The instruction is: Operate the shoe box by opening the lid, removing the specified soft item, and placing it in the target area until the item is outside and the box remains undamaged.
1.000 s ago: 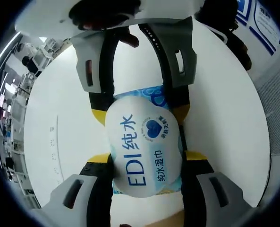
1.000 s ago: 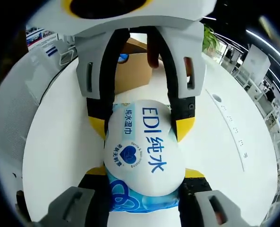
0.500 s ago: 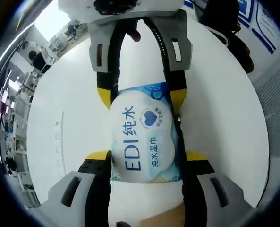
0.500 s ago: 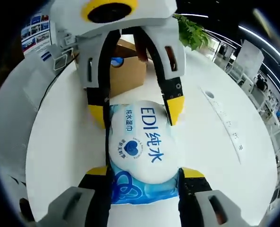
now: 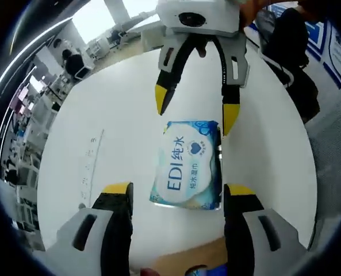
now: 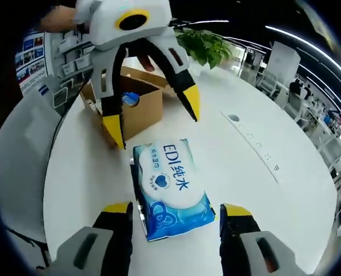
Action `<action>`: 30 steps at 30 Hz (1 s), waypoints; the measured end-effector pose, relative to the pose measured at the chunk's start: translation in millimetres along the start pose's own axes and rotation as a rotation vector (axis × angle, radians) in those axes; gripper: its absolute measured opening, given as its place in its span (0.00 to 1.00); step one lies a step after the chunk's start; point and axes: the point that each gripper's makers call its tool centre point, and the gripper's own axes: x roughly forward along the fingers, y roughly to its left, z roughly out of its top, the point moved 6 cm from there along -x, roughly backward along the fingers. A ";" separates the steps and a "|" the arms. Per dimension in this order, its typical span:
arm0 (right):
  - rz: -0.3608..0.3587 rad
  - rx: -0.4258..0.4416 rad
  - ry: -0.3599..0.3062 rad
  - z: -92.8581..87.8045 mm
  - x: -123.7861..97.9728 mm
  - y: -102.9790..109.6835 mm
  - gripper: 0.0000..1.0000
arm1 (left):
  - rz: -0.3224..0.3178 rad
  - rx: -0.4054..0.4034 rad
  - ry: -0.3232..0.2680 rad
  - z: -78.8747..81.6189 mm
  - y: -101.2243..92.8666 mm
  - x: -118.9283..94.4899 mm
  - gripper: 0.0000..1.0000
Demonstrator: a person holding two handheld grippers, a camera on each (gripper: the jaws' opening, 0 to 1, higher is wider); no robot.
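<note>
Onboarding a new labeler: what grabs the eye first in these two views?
The blue-and-white wet wipes pack lying flat on the white table, with both grippers open around it and touching nothing. In the right gripper view the left gripper hangs above its far end, in front of the brown shoe box. In the left gripper view the right gripper faces back likewise.

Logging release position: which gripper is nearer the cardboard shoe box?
Left. In the right gripper view the left gripper hangs open just in front of the cardboard shoe box, while the right gripper sits on the far side of the wet wipes pack.
</note>
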 end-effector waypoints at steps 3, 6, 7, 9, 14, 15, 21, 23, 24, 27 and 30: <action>-0.018 0.071 -0.065 6.1 -9.4 0.6 0.59 | 0.013 -0.075 -0.039 -1.5 -2.7 -13.6 0.64; -0.036 0.114 -0.100 9.2 -20.0 5.5 0.60 | 0.026 -0.120 -0.060 -6.5 -5.7 -24.6 0.63; -0.037 0.122 -0.105 9.5 -20.9 6.2 0.60 | 0.030 -0.131 -0.066 -7.8 -6.6 -27.1 0.63; -0.051 0.183 -0.151 11.2 -27.1 11.6 0.60 | 0.050 -0.187 -0.097 -11.2 -10.2 -34.6 0.63; -0.074 0.285 -0.229 11.0 -35.1 22.9 0.60 | 0.071 -0.316 -0.185 -15.8 -15.2 -52.0 0.63; -0.075 0.303 -0.245 11.4 -36.3 26.6 0.60 | 0.076 -0.321 -0.188 -18.1 -15.4 -54.9 0.63; -0.094 0.372 -0.321 12.9 -38.9 41.7 0.61 | 0.122 -0.339 -0.201 -34.0 -28.1 -75.6 0.63; -0.093 0.385 -0.330 13.1 -38.7 47.7 0.61 | 0.121 -0.374 -0.216 -40.3 -32.1 -81.8 0.61; -0.092 0.386 -0.331 13.3 -38.1 49.5 0.61 | 0.128 -0.371 -0.213 -44.5 -35.0 -84.4 0.60; -0.086 0.388 -0.338 16.2 -37.8 58.4 0.62 | 0.136 -0.399 -0.223 -53.4 -42.4 -91.9 0.60; -0.086 0.389 -0.343 19.9 -38.3 65.9 0.62 | 0.149 -0.431 -0.231 -65.9 -44.2 -97.6 0.61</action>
